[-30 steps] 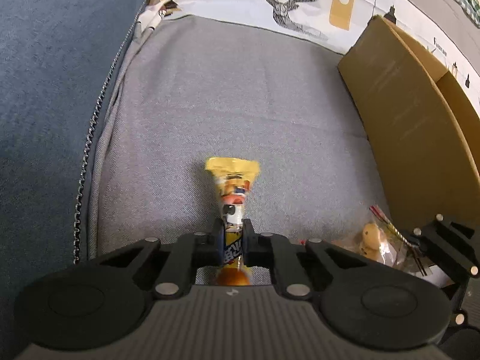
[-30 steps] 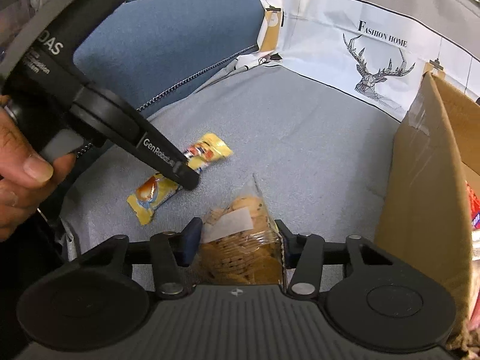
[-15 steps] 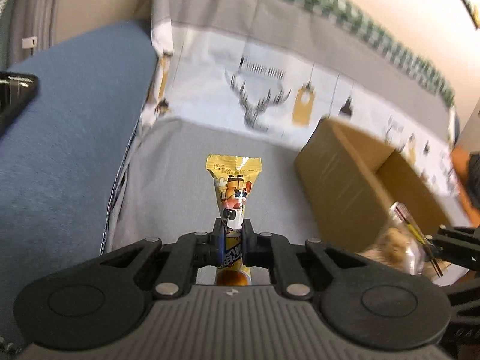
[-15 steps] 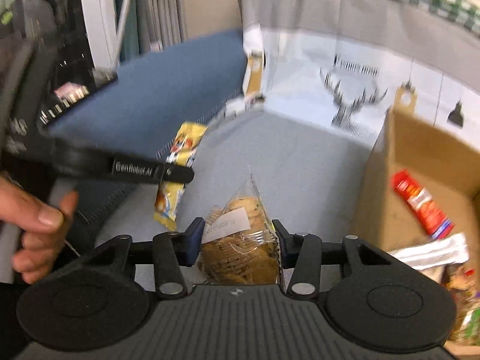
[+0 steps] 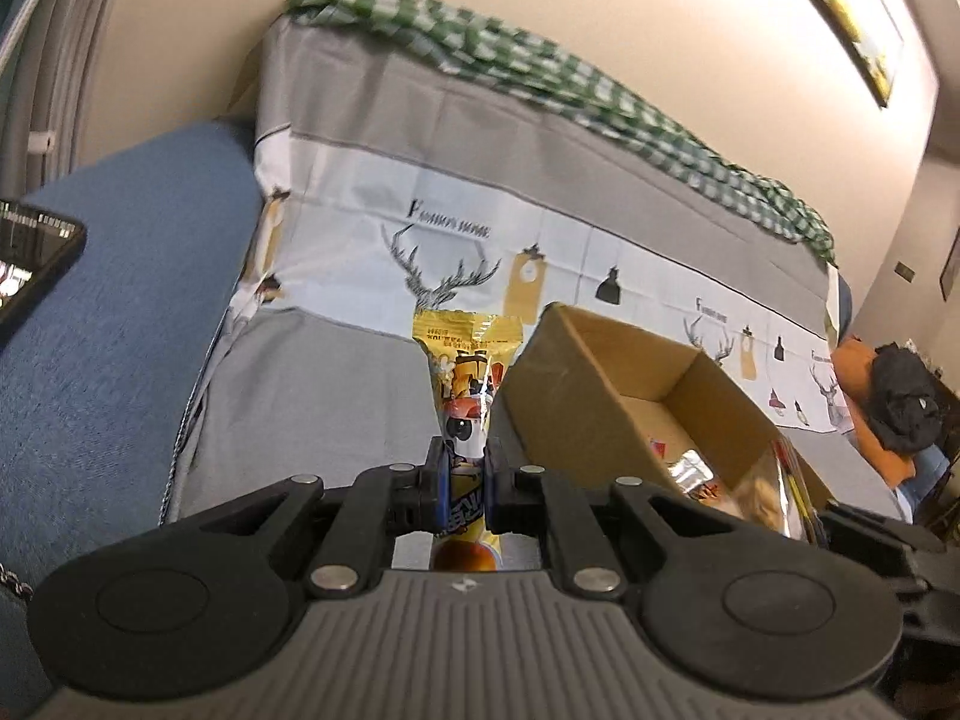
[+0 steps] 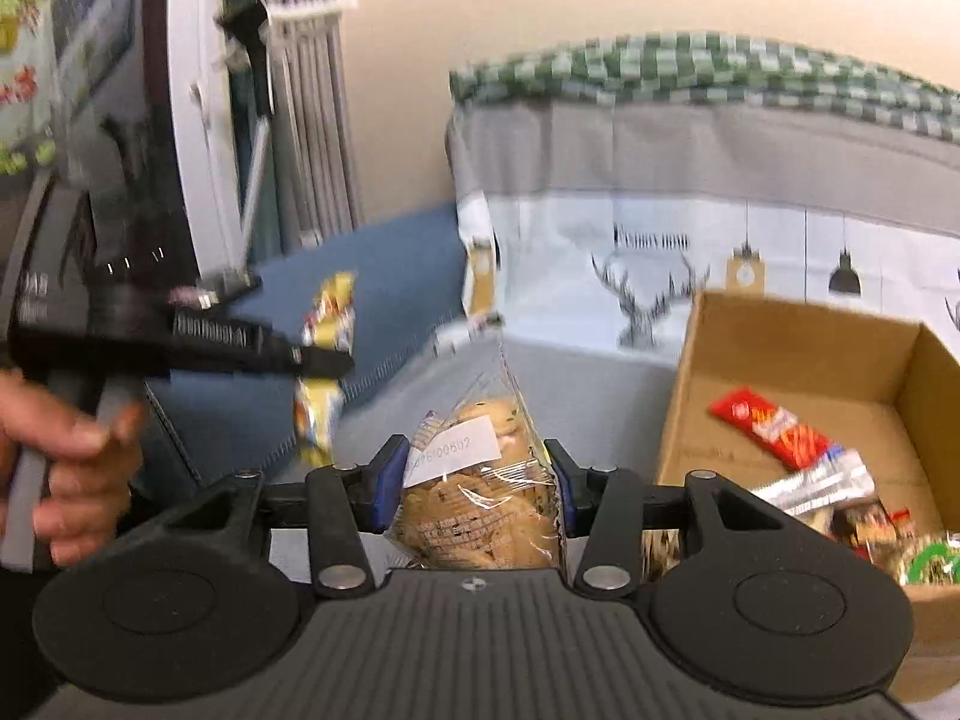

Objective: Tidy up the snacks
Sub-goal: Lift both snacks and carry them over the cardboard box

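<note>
I am clamping my left fingers (image 5: 461,477) on the yellow snack packet (image 5: 465,384) and my right fingers (image 6: 474,480) on the cookie bag (image 6: 480,498), both lifted; I should clear the near wall of the cardboard box (image 6: 798,360) ahead-right before releasing.

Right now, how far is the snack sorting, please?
Done: several packets already lie in the cardboard box. In hand: the left claw grips a yellow snack stick, and the right claw grips a cookie bag; both are in the air. Left: putting these two into the box.
</note>
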`<state>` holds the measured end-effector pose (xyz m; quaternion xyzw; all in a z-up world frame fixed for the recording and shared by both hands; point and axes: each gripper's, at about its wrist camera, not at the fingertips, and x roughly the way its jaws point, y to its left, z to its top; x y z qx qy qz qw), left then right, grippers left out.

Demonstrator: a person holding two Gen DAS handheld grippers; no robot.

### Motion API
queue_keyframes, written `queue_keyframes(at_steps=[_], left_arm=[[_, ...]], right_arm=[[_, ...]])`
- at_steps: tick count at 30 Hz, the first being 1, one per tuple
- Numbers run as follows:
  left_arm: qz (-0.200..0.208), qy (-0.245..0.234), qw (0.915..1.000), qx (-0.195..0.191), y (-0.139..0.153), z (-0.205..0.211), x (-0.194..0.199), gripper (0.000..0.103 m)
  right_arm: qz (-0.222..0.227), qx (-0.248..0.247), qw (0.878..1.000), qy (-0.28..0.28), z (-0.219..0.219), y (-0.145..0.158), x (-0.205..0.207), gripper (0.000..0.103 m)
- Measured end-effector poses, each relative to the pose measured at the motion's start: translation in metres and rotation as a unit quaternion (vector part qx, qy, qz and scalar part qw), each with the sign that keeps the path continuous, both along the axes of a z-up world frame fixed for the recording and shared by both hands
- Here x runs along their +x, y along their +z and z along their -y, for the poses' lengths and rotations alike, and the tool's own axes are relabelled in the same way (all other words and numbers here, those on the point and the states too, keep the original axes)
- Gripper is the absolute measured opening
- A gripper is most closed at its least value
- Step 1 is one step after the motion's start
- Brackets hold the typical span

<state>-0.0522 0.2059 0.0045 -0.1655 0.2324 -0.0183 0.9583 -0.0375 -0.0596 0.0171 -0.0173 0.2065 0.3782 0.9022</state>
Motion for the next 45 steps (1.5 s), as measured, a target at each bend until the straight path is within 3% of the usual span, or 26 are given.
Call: queue_keyframes(at_steps=[4,8,17,28,34,45], left_arm=[[0.004,-0.004,0.9997,0.024,0.005,0.021,-0.004,0.011],[-0.017,-0.001,0.9999,0.001,0.011,0.038,0.006,0.011],[0.004,-0.023,0.9995,0.021,0.067,0.108,0.048,0.011],[0.012,-0.066,0.9966,0.047,0.101,0.190,0.113,0.011],[0.009,-0.085,0.9946,0.059,0.098,0.215,0.137,0.011],[-0.020,-0.086,0.9948,0.051,0.082,0.227,0.161,0.011]], right_arm=[[0.002,0.026,1.000,-0.011,0.016,-0.002,0.003,0.049],[0.007,0.049,0.998,-0.026,0.030,-0.001,0.012,0.049],[0.016,0.120,0.989,-0.085,0.078,0.006,0.043,0.049],[0.005,0.182,0.961,-0.208,0.150,0.005,0.083,0.049],[-0.034,0.202,0.945,-0.255,0.174,-0.006,0.104,0.049],[-0.031,0.205,0.939,-0.273,0.181,-0.011,0.112,0.049]])
